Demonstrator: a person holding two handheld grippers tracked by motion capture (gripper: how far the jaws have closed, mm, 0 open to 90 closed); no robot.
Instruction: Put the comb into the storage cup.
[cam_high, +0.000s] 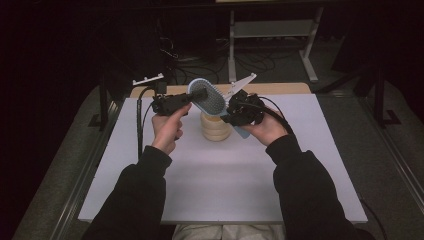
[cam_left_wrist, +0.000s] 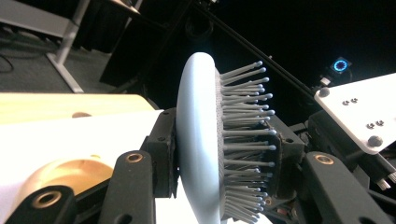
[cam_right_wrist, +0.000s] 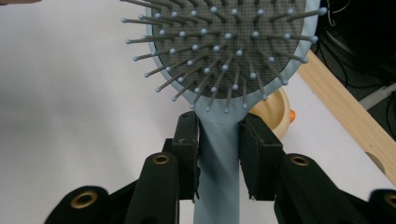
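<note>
Plainly unlabelled, the hairbrush (cam_high: 207, 98) is clamped by left gripper (cam_high: 199, 94) and right gripper (cam_high: 229, 116).

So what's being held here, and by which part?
A light blue hairbrush, held by both grippers. The right gripper clamps its handle just below the head; the left gripper clamps the head, one finger on the back, the other on the bristles.

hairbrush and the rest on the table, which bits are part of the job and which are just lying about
In the job:
- hairbrush, light blue, held up above the table
- left gripper, shut across the brush head, one pad on its back, one on the bristles
- right gripper, shut on the handle

Lying about:
- wooden bowl stack under the brush
- white table
- cables on the floor
</note>
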